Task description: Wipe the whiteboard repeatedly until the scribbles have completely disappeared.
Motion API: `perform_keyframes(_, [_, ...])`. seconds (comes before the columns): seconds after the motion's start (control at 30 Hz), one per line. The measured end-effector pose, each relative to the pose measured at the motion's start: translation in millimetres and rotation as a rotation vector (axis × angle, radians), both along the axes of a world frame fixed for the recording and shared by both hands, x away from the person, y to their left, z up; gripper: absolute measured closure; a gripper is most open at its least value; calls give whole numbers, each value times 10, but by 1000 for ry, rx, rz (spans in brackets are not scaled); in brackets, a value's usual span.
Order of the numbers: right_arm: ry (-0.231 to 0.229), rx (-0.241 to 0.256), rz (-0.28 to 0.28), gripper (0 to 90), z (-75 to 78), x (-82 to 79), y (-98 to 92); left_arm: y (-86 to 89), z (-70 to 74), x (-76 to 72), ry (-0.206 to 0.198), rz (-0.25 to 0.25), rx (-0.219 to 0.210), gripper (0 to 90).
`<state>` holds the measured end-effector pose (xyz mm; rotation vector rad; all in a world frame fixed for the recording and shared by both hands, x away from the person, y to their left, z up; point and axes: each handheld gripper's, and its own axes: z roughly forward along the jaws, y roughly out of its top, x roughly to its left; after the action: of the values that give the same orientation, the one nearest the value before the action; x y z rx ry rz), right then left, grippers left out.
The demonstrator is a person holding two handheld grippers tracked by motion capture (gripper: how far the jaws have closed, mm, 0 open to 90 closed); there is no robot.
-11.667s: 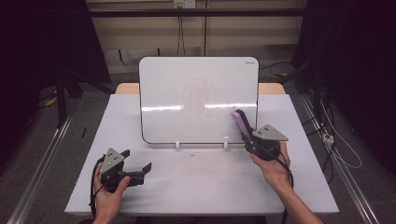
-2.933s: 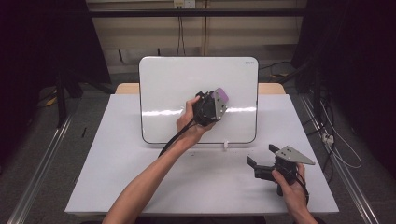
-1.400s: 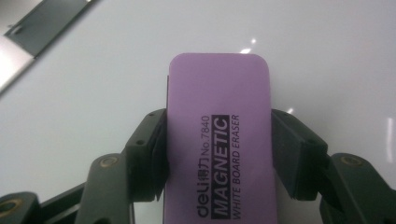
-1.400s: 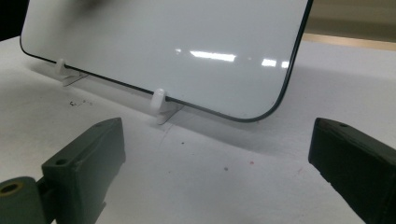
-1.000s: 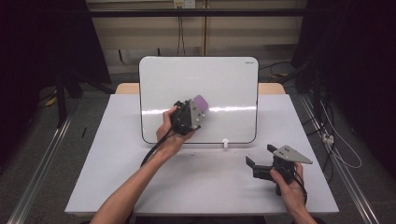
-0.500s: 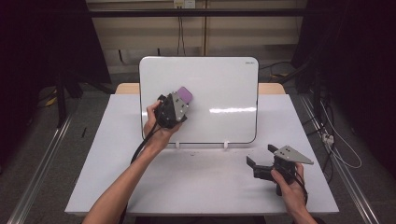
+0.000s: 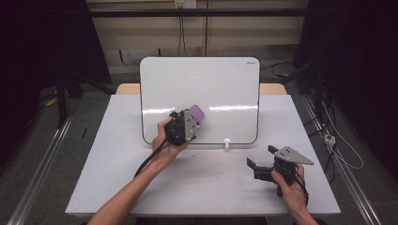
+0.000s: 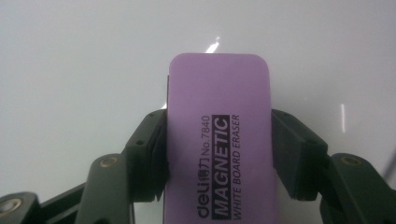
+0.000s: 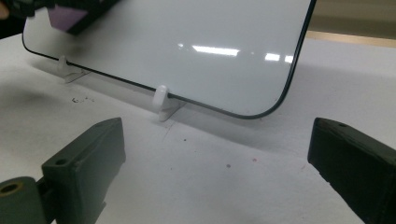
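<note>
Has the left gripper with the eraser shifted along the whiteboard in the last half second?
Yes. The left gripper, shut on the purple eraser, has moved right and down across the whiteboard, from its left edge toward the white foot clip.

Beige back wall [image 7: 234, 33], dark curtains [image 7: 42, 42], grey floor [image 7: 42, 140].

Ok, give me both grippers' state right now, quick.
Left gripper: shut on the eraser, at the whiteboard.
Right gripper: open, holding nothing, low over the table.
</note>
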<state>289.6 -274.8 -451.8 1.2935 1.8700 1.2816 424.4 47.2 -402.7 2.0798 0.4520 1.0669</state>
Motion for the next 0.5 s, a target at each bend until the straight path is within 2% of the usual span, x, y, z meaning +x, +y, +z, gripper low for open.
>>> perform_keyframes(0.03, [0,-1,-1,39,0,1,-4,53,63,59,4,20,-12,413])
perform_keyframes(0.1, [1,1,-3,39,-4,10,-8,156,192,179,-13,67,-31,413])
perform_keyframes(0.13, [2,5,-5,39,-3,12,-3,207,251,241,-9,88,-53,413])
perform_keyframes(0.17, [3,1,-3,39,-2,12,-2,251,304,295,-25,112,-52,413])
perform_keyframes(0.2, [3,0,-2,39,0,10,3,290,344,333,-46,136,-50,413])
perform_keyframes(0.3, [0,-1,1,39,4,3,11,386,395,377,-43,169,-76,412])
perform_keyframes(0.37, [0,-2,0,40,0,3,6,409,391,361,-35,173,-80,413])
perform_keyframes(0.43, [6,-1,-2,40,-7,10,3,430,376,343,6,169,-104,413])
perform_keyframes(0.5, [6,-1,1,41,-5,14,8,424,316,290,20,141,-80,413])
